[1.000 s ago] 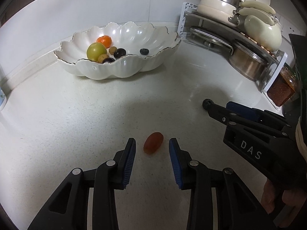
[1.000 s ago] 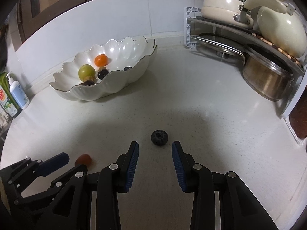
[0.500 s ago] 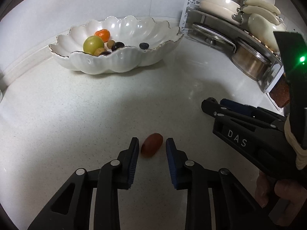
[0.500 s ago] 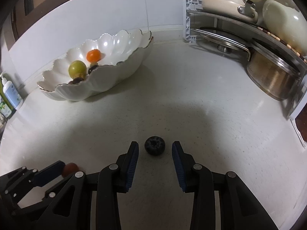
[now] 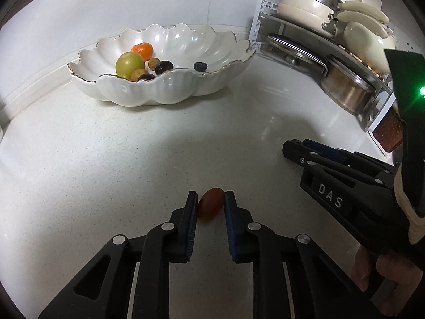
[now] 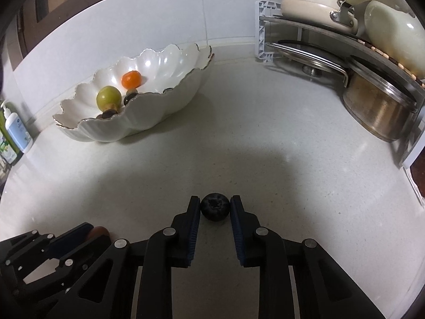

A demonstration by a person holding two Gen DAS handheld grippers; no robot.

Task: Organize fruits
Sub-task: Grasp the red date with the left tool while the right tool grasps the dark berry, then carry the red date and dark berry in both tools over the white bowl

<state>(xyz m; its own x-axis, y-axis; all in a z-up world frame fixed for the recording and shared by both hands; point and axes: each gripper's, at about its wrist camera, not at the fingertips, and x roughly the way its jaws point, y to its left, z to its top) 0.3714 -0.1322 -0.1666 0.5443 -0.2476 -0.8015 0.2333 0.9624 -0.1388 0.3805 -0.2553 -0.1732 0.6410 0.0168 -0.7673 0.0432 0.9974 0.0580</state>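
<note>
Left wrist view: the left gripper (image 5: 211,201) has just been closing, and its fingers (image 5: 191,212) now pinch the reddish oval fruit (image 5: 210,208) resting on the white desk (image 5: 79,172). Well beyond sits the scalloped bowl (image 5: 164,90), with fruit inside.

Right wrist view: the right gripper (image 6: 215,207) has just been closing too; its fingers (image 6: 236,220) clamp the dark blueberry (image 6: 214,209) on the desk, bowl far off to the left.

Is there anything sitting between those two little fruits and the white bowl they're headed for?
Nothing visible. Bare speckled white countertop lies between the dark round blueberry, the reddish oval fruit and the white scalloped ceramic bowl. Only the bowl's raised rim must be cleared.
</note>
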